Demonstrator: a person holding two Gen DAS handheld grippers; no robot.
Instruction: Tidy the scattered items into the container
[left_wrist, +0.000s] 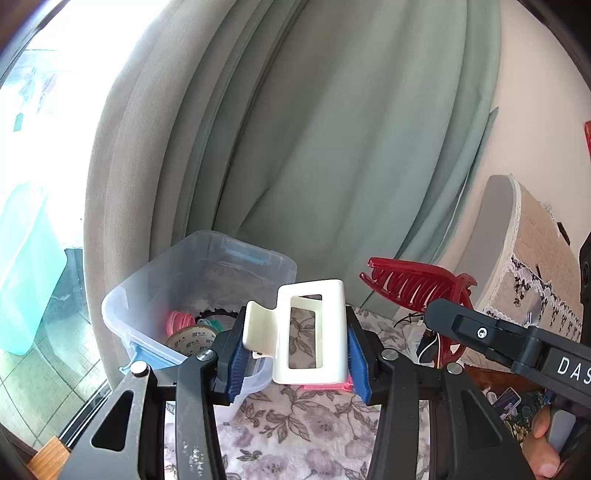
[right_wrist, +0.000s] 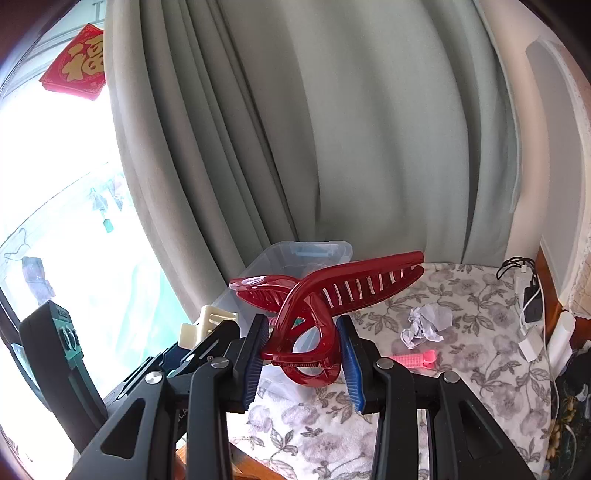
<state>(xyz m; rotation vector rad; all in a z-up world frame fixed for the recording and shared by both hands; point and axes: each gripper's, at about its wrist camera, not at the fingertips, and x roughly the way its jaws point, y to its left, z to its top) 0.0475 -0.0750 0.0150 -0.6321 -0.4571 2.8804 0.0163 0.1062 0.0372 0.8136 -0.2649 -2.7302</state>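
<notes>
**Two hair clips held, bin partly filled**

Nearest, the left gripper (left_wrist: 295, 354) is closed on a cream hair clip (left_wrist: 312, 328). The right gripper (right_wrist: 303, 354) is closed on a red claw clip (right_wrist: 325, 295). Both clips are lifted above the floral cloth (right_wrist: 332, 443). Further right on the cloth lie a pink clip (right_wrist: 415, 358) and crumpled paper (right_wrist: 428, 321), not yet collected. Far left, the clear plastic bin (left_wrist: 155, 288) already holds a tape roll (left_wrist: 192, 339) and hair ties. The task appears midway.

Grey-green curtain (left_wrist: 332, 147), bright window (right_wrist: 55, 166), floral cloth (right_wrist: 461, 314)
</notes>
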